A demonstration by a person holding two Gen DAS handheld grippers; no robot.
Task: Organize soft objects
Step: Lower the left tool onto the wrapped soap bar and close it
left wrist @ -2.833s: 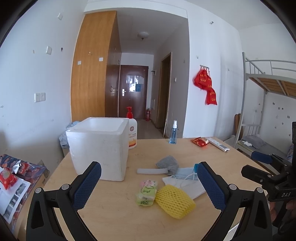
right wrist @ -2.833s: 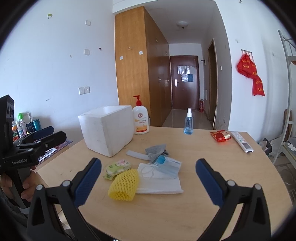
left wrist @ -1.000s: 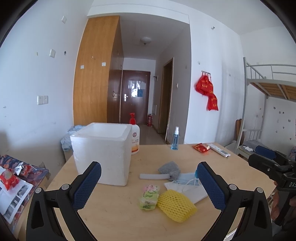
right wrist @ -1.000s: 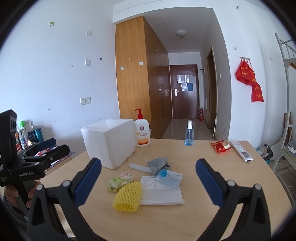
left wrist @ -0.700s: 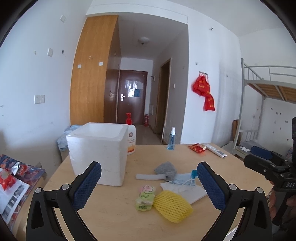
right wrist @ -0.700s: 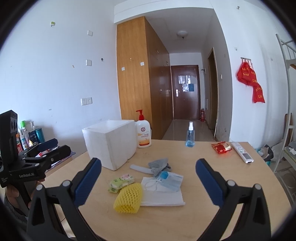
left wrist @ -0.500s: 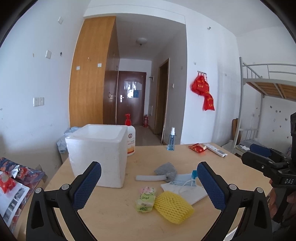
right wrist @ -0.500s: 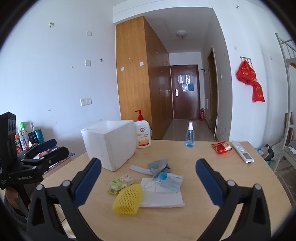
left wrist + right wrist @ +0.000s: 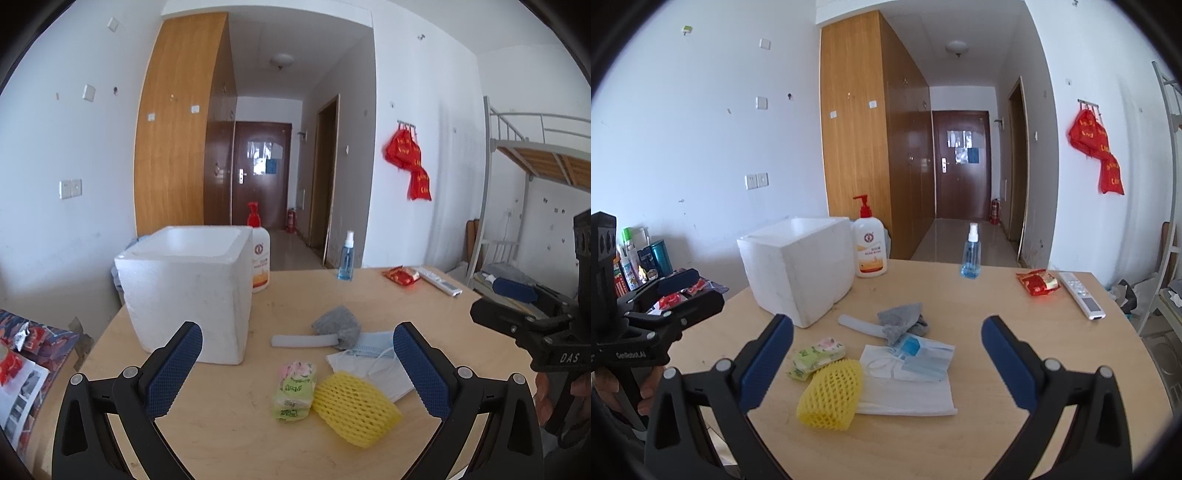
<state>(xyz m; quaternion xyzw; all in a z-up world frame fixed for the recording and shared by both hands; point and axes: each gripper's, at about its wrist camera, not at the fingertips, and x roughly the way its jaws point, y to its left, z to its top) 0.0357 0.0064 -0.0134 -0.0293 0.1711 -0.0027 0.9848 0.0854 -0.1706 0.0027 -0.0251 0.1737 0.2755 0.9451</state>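
Clutter lies near the middle of the round pale wooden table (image 9: 1015, 369): a yellow foam-net fruit sleeve (image 9: 831, 394) lies nearest the cameras, overlapping the near-left corner of a flat white tissue sheet (image 9: 916, 397); just beside the sleeve, on its far left, sits a small green-and-pink tissue packet (image 9: 817, 352); a light blue pleated face mask (image 9: 925, 358) with white ear loops rests on the far part of the white sheet; beyond it a crumpled grey cloth (image 9: 903, 320) touches the end of a short grey-white foam tube (image 9: 857, 325); left of these soft things stands an open white polystyrene foam box (image 9: 798, 267), upright, apart from the packet and the sleeve.

Behind the box stands a white pump bottle with a red nozzle (image 9: 868, 245); farther right stand a small blue spray bottle (image 9: 970, 256), a red snack packet (image 9: 1036, 282) and a white remote control (image 9: 1081, 294) near the far right edge.

The left gripper (image 9: 297, 373) hovers above the near edge of the table with its blue-padded fingers (image 9: 173, 369) spread wide and nothing between them; the right gripper (image 9: 886, 367) is likewise held wide apart and bare, over the sleeve and the sheet; each gripper shows at the edge of the other's view, off the table's side.
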